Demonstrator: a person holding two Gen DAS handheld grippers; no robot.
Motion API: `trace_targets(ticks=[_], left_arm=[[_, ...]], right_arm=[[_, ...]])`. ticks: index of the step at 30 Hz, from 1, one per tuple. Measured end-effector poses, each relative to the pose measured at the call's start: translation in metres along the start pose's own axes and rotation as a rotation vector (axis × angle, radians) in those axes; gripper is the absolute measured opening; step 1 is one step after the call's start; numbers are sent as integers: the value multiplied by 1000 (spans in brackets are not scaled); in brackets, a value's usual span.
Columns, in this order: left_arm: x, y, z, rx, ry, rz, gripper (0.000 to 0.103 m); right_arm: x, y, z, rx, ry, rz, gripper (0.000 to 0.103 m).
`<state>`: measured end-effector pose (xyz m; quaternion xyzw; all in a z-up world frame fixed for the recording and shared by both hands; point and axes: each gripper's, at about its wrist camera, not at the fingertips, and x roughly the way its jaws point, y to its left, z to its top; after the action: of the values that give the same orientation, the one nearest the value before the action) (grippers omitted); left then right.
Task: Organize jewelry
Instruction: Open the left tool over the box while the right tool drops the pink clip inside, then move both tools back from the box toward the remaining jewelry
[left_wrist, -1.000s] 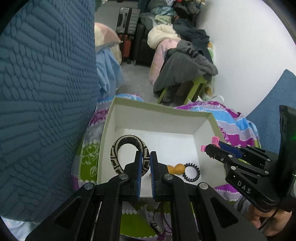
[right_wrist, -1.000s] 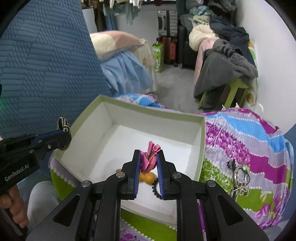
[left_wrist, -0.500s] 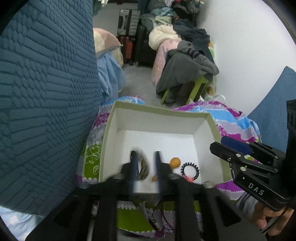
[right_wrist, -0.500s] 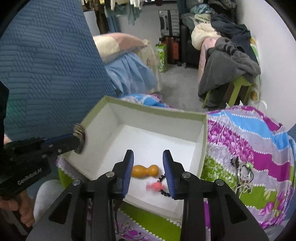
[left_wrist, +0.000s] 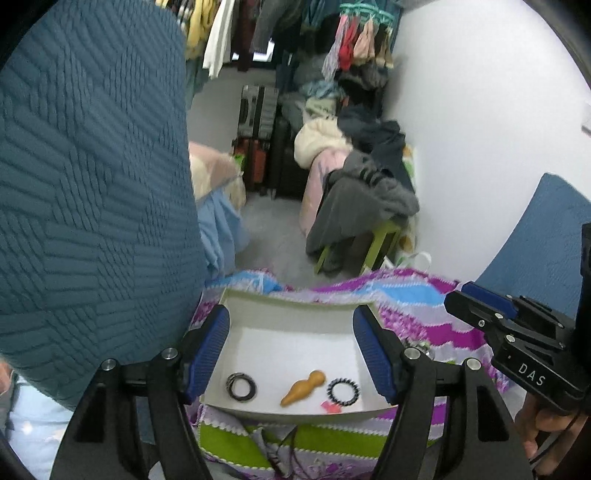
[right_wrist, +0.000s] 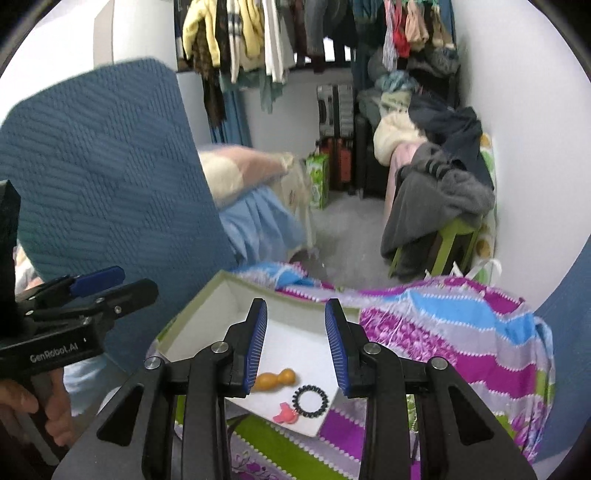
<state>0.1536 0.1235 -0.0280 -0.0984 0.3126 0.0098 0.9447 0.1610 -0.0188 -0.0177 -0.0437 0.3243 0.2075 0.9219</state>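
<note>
A white box with a green rim (left_wrist: 295, 314) sits on a bright patterned cloth (left_wrist: 424, 317). In it lie a striped bangle (left_wrist: 242, 386), an orange gourd-shaped piece (left_wrist: 303, 387), a black spiral hair tie (left_wrist: 343, 391) and a pink clip (left_wrist: 330, 406). My left gripper (left_wrist: 291, 350) hangs above the box, its jaws opening wide with nothing between them. In the right wrist view my right gripper (right_wrist: 297, 343) is open and empty above the box (right_wrist: 207, 314), over the orange piece (right_wrist: 275, 380), hair tie (right_wrist: 310, 400) and pink clip (right_wrist: 284, 412).
A tall blue quilted cushion (left_wrist: 92, 184) stands close on the left. A green stool piled with dark clothes (right_wrist: 443, 206), suitcases (right_wrist: 336, 110) and hanging garments fill the room behind. A small metal piece (left_wrist: 421, 345) lies on the cloth right of the box.
Both grippers have opened and risen away from the box. The left let go of the striped bangle and the right let go of the pink clip; both now lie in the box.
</note>
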Motion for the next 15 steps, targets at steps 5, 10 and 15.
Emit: trace_targets(ticks=[5, 10, 15], left_arm=[[-19, -25, 2, 14, -31, 2, 70], [-32, -52, 3, 33, -59, -17, 70], [-34, -80, 0, 44, -60, -28, 70]], right_arm=[[-27, -11, 3, 1, -52, -10, 30], [-42, -28, -1, 6, -76, -22, 30], [-59, -46, -7, 5, -93, -40, 30]])
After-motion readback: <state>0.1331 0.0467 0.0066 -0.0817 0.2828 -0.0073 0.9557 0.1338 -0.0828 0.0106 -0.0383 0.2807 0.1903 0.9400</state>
